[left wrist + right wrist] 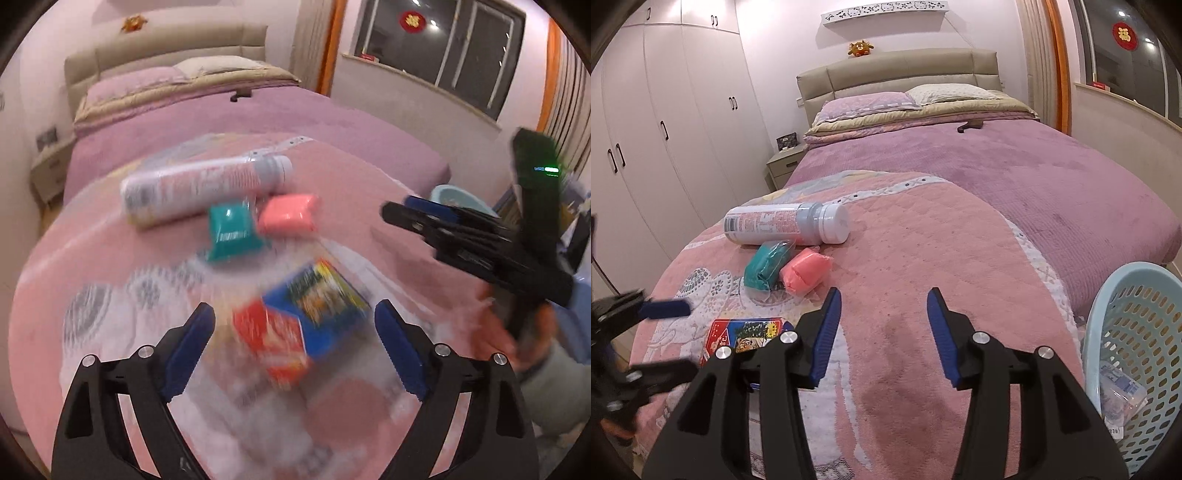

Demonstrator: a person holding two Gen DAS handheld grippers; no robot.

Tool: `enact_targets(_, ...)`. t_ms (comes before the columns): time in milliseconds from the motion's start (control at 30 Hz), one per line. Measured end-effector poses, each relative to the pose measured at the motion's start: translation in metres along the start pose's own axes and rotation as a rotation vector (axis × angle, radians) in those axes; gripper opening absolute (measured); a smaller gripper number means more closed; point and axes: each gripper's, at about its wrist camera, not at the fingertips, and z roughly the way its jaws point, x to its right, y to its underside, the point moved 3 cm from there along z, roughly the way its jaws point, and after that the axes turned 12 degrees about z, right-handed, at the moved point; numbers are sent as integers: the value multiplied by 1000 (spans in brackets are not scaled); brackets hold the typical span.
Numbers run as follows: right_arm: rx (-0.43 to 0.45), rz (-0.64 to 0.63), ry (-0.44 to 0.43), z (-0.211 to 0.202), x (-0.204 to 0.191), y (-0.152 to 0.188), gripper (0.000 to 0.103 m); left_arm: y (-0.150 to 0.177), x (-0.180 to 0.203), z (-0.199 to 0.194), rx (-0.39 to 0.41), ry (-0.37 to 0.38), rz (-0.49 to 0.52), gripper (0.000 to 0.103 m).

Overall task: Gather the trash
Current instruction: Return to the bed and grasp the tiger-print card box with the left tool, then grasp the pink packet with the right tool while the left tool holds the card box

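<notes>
On the pink quilt (923,251) lie a white spray can (783,223), a teal packet (766,266), a pink packet (805,275) and a red-and-blue box (746,334). In the blurred left wrist view the box (299,317) lies just ahead, between the fingers of my open, empty left gripper (295,319), with the can (203,188), teal packet (231,229) and pink packet (288,212) beyond. My right gripper (882,308) is open and empty over bare quilt, right of the box. It also shows at the right of the left wrist view (406,208).
A light blue perforated basket (1137,332) stands at the right bed edge with clear plastic trash inside (1119,391). The bed has a purple cover (1015,166), pillows and a headboard. White wardrobes (665,129) line the left wall. A window sill is on the right.
</notes>
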Motion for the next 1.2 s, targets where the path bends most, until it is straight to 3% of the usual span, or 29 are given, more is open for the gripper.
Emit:
enact_targets(67, -1, 6, -4, 0, 1, 0, 46, -10, -11, 14, -16, 21, -17, 86)
enact_targets(167, -5, 24, -19, 0, 5, -1, 49, -12, -16, 18, -45, 129, -55, 84)
enact_targets(333, -14, 55, -43, 1, 10, -4, 51, 7, 5, -1, -98, 187, 8, 85)
enact_targets(533, -10, 40, -38, -1, 6, -3, 55, 14, 24, 4, -133, 78, 70, 84)
enact_targets(600, -10, 25, -36, 0, 4, -2, 61, 15, 31, 8, -124, 6, 91, 79)
enact_targets(700, -25, 4, -40, 1, 0, -1, 61, 17, 35, 3, -112, -52, 94, 68)
enact_targets(800, -70, -14, -54, 7, -7, -2, 61, 29, 29, -15, -81, -47, 9, 63)
enact_targets(900, -100, -54, -78, 10, -28, -3, 61, 44, 16, -33, -39, -107, -79, 62)
enact_targets(1033, -126, -172, -45, 30, -63, -2, 61, 66, -16, -45, -10, -225, -268, 61)
enact_targets(1200, -101, -230, -22, 53, -72, -4, 61, 83, -30, -59, 48, -262, -346, 60)
